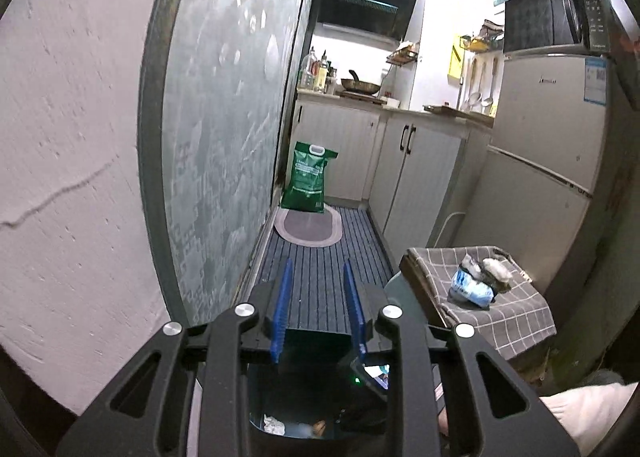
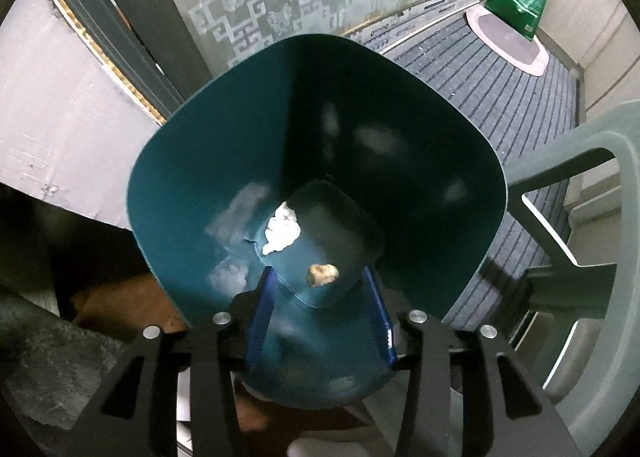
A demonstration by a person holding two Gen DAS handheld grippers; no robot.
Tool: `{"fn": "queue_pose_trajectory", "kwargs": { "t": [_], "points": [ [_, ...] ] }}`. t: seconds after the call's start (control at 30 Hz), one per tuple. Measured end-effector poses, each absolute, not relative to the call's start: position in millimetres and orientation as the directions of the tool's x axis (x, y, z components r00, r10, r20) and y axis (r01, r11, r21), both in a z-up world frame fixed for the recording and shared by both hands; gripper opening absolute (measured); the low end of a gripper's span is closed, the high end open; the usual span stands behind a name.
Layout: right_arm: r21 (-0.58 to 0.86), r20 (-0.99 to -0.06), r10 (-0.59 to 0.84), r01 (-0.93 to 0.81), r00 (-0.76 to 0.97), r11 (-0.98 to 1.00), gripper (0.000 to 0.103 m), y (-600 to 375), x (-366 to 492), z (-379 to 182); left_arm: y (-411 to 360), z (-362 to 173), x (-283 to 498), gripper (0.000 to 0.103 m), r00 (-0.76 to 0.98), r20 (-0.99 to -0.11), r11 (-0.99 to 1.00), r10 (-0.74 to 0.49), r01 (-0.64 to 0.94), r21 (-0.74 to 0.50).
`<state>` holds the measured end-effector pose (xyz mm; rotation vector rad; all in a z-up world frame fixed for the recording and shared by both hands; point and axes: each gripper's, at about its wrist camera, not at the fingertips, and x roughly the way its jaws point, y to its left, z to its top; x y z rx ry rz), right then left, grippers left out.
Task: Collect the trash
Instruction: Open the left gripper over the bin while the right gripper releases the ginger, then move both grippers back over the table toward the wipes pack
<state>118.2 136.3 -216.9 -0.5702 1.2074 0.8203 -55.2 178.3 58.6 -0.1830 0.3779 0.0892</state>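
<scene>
A teal trash bin (image 2: 440,185) stands on the floor right below my right gripper (image 2: 320,281). A crumpled white tissue (image 2: 282,233) and a small tan scrap (image 2: 322,275) lie on its bottom. My right gripper is open and empty above the bin's mouth. My left gripper (image 1: 318,277) is open and empty, held above the bin's dark rim (image 1: 316,337) and pointing down the kitchen aisle. Crumpled wrappers (image 1: 478,279) lie on a stool covered with a grey checked cloth (image 1: 516,321) to the right.
A frosted glass sliding door (image 1: 224,117) runs along the left. A green sack (image 1: 308,183) and an oval mat (image 1: 308,227) lie at the aisle's far end. Cabinets (image 1: 420,177) and a fridge (image 1: 548,161) line the right. A grey plastic chair (image 2: 600,217) stands beside the bin.
</scene>
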Motion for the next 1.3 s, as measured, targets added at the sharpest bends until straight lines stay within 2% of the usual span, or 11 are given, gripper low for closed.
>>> {"fn": "queue_pose_trajectory", "kwargs": {
  "t": [0.33,0.6,0.77,0.93,1.17,1.3],
  "points": [
    [0.078,-0.92,0.358,-0.818,0.161,0.57,0.045,135,109,-172,173,67,-56,0.036,0.931,-0.36,0.98,0.064,-0.126,-0.153],
    [0.105,-0.823,0.519,-0.836,0.231,0.539,0.045,121,95,-92,160,70,-50,0.044,0.931,-0.359,0.986,0.062,-0.113,-0.123],
    [0.089,-0.769,0.567,-0.83,0.295,0.551,0.045,98,95,-55,152,73,-44,0.049,0.932,-0.358,0.989,0.056,-0.102,-0.111],
    [0.064,-0.722,0.583,-0.804,0.372,0.592,0.045,62,102,-27,143,73,-36,0.059,0.932,-0.36,0.99,0.043,-0.087,-0.107],
    [0.066,-0.666,0.588,-0.75,0.459,0.659,0.053,6,119,-5,122,68,-21,0.066,0.926,-0.377,0.995,0.025,-0.058,-0.077],
    [0.073,-0.645,0.586,-0.724,0.491,0.686,0.058,-23,129,3,108,63,-11,0.075,0.92,-0.391,0.998,-0.009,-0.016,-0.06]
  ]
}}
